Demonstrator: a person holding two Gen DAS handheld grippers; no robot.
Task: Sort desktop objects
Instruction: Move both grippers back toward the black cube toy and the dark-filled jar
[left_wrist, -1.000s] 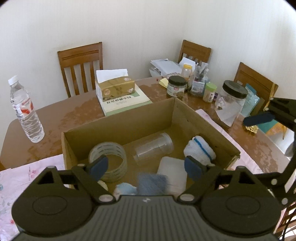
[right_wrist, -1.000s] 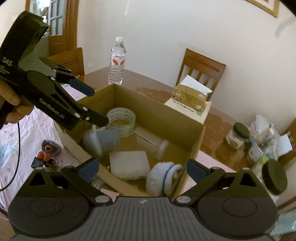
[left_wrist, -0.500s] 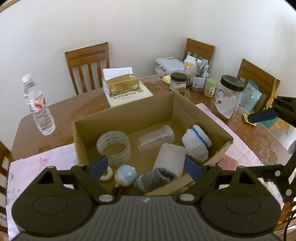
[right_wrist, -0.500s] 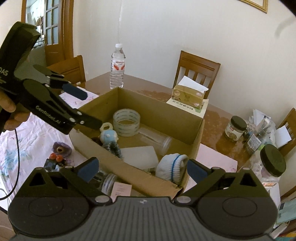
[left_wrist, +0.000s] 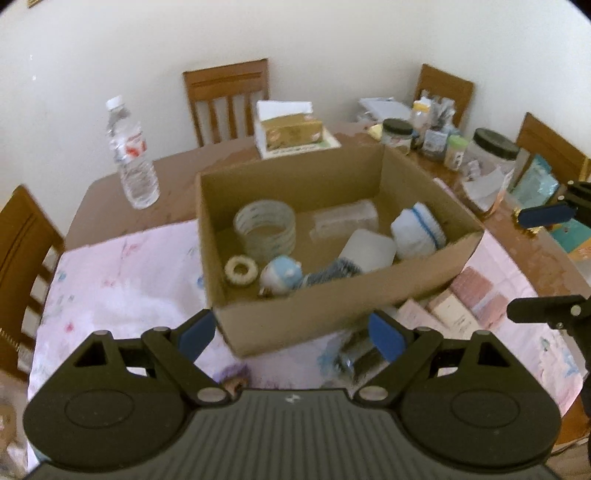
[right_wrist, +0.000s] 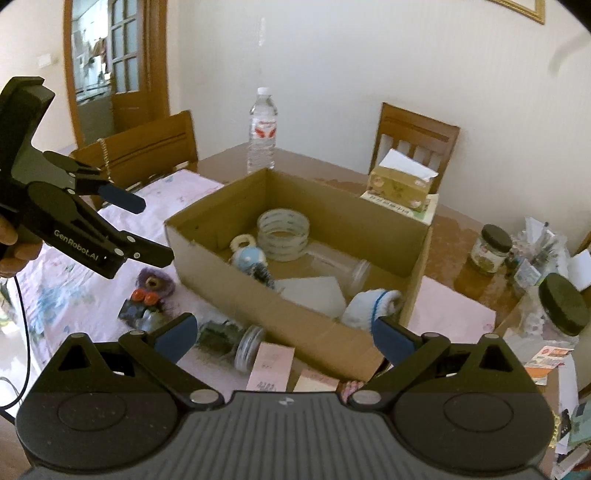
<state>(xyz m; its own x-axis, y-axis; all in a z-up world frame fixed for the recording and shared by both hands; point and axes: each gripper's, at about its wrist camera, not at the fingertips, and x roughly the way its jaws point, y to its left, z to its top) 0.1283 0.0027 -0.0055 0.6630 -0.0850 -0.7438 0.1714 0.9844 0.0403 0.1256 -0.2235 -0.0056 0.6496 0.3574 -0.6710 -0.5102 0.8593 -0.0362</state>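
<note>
Wooden table (left_wrist: 96, 206), pink cloth (left_wrist: 122, 280), white walls (left_wrist: 332, 37)

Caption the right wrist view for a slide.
Both grippers, left and right, open and empty near a cardboard box of sorted items.

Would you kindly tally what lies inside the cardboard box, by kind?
Tape roll: 1
Small white ring: 1
Blue-capped figurine: 1
Clear jar: 1
Flat white piece: 1
White blue-striped sock: 1
Grey fuzzy item: 1
Total: 7
</note>
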